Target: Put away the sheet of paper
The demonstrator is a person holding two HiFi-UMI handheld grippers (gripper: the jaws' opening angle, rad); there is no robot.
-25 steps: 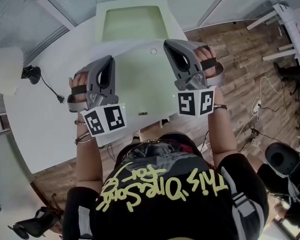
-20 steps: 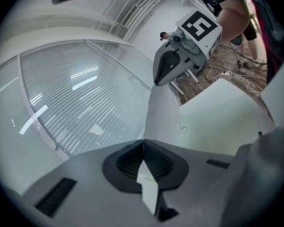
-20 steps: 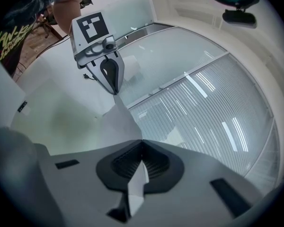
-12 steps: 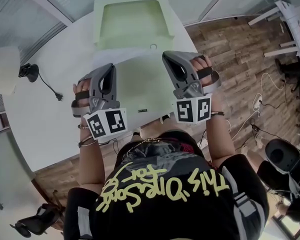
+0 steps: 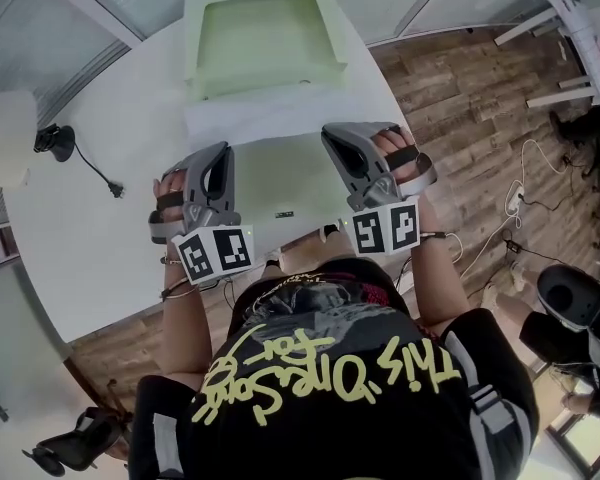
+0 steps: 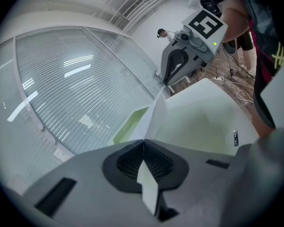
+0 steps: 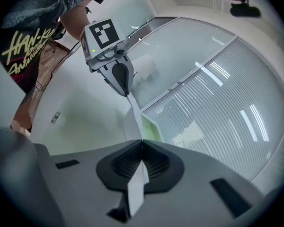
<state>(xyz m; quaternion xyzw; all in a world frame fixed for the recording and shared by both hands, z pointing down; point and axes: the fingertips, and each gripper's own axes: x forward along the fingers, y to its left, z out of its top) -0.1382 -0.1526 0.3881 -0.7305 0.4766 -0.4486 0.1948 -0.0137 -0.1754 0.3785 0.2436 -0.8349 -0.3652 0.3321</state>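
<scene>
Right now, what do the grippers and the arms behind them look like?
The left gripper and right gripper are grey moulded shells with dark ribbed pads and black hand straps. Each carries a white cube with black square markers. The person wears a black short-sleeved shirt with yellow lettering, plus thin wristbands.

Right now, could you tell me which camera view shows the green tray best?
The head view: the green tray shows almost whole, from above. Each gripper view catches only a green sliver of it beside the sheet of paper pinched in its jaws.
</scene>
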